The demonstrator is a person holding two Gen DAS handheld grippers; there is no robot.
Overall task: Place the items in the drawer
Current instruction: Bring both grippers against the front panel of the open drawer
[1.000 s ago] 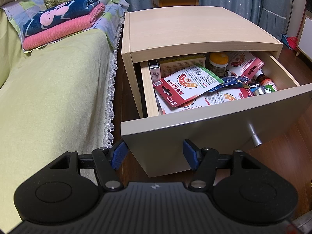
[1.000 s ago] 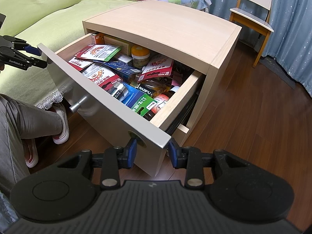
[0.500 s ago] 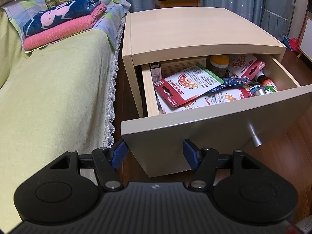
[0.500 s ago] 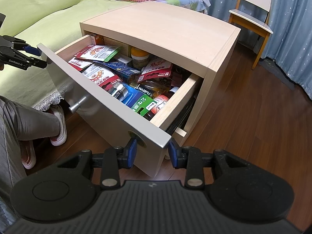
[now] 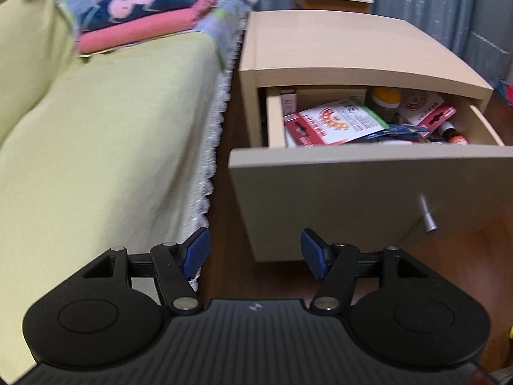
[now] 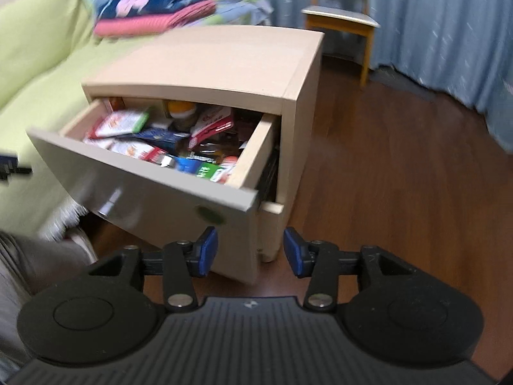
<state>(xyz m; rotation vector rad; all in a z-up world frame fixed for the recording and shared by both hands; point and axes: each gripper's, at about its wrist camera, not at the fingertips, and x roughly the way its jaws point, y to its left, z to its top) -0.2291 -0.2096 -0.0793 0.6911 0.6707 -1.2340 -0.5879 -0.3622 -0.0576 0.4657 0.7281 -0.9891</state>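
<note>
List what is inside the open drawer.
The drawer holds overlapping red-and-white packets, an orange-capped bottle, a green box. Anything underneath them is covered.

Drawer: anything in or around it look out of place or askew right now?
The drawer hangs open, heaped with loose packets lying every way. Both the left gripper and the right gripper are open and empty.
</note>
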